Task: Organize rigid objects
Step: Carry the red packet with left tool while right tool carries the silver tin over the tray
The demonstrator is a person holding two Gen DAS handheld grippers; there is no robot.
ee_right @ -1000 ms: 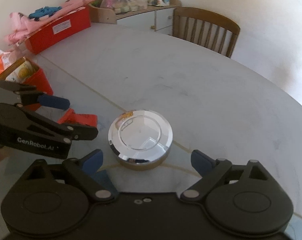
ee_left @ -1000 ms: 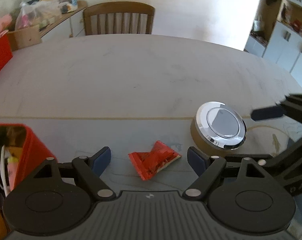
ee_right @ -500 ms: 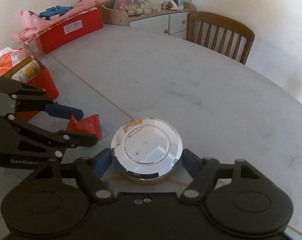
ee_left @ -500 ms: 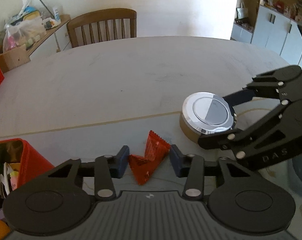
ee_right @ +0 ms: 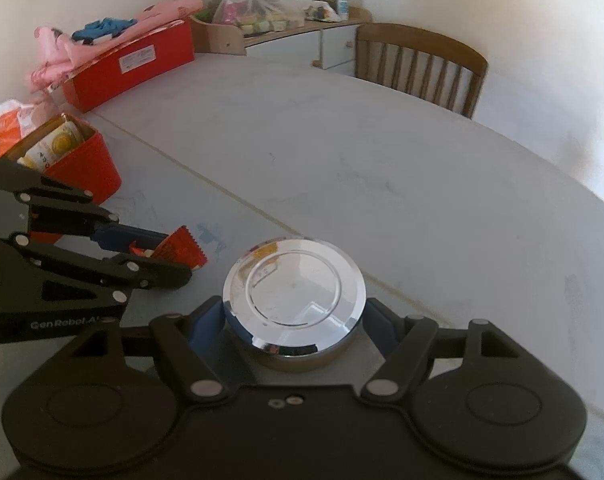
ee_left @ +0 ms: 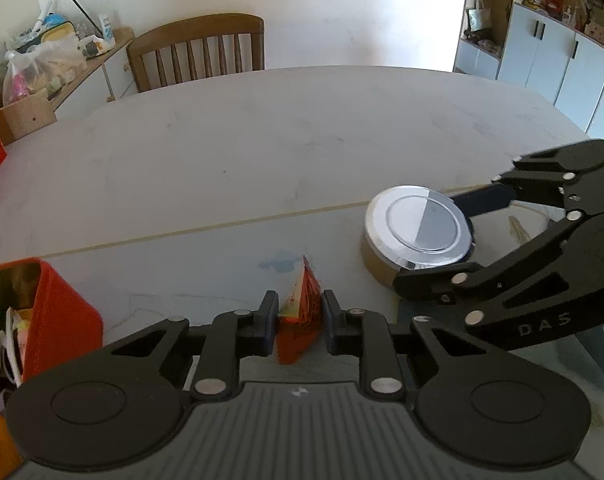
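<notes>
Your left gripper [ee_left: 299, 314] is clamped on the red packet [ee_left: 300, 312], which stands pinched on edge between the blue pads, low over the pale bench [ee_left: 241, 160] and just left of the round tin [ee_left: 418, 232]. Your right gripper [ee_right: 293, 320] is closed around that round tin [ee_right: 293, 292], its pads pressing both sides under the chrome lid, though you cannot tell from these views whether the tin sits on the bench or is lifted. A red container [ee_right: 81, 160] full of packets stands on the bench to your left.
</notes>
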